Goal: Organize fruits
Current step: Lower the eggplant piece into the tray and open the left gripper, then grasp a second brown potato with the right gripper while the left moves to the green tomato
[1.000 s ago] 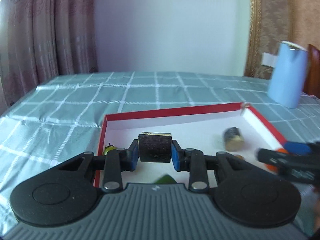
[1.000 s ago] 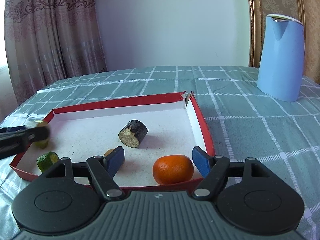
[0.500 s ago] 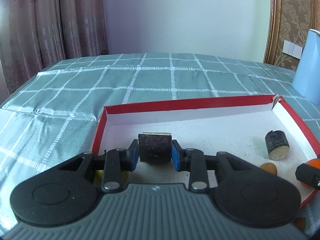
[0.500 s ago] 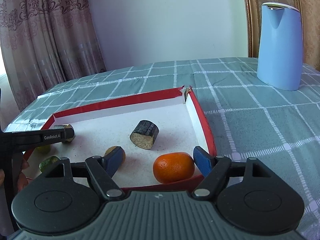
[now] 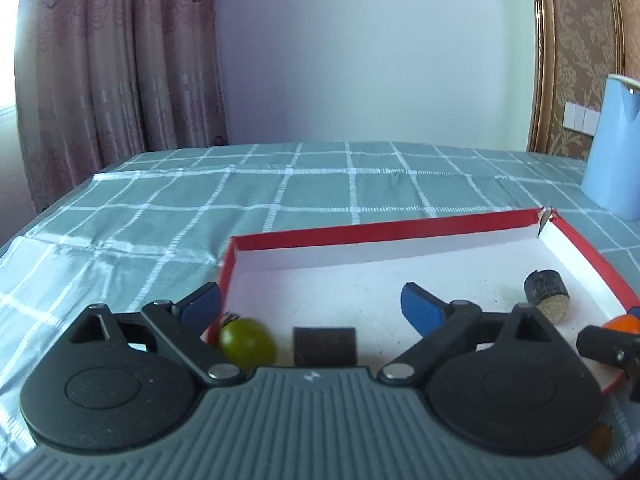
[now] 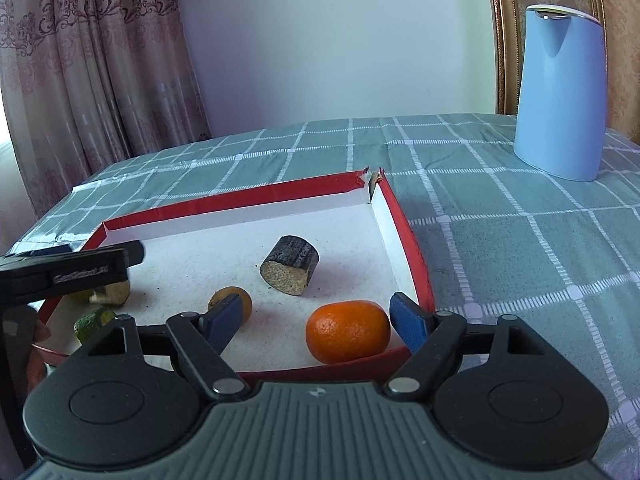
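Note:
A red-rimmed white tray (image 5: 384, 232) lies on the checked cloth. My left gripper (image 5: 310, 300) has its jaws opening wide over the tray's near left corner. A dark sugarcane piece (image 5: 324, 346) lies loose on the floor between them, beside a green fruit (image 5: 247, 343). In the right wrist view my right gripper (image 6: 318, 308) stands open around an orange (image 6: 347, 331), its pads not pressing on it. A second dark piece (image 6: 290, 270) lies mid-tray, and a small yellow-brown fruit (image 6: 228, 296) sits behind the left finger. The left gripper's finger (image 6: 72, 268) reaches in from the left.
A blue jug (image 6: 560, 96) stands on the cloth at the far right. A green lime (image 6: 94, 320) lies in the tray's near left corner. A small brown fruit (image 5: 600, 438) lies outside the tray. Curtains hang behind the table's left edge.
The left gripper's jaws have sprung apart and let go of the dark piece, which now lies on the tray floor. The right gripper has widened slightly around the orange.

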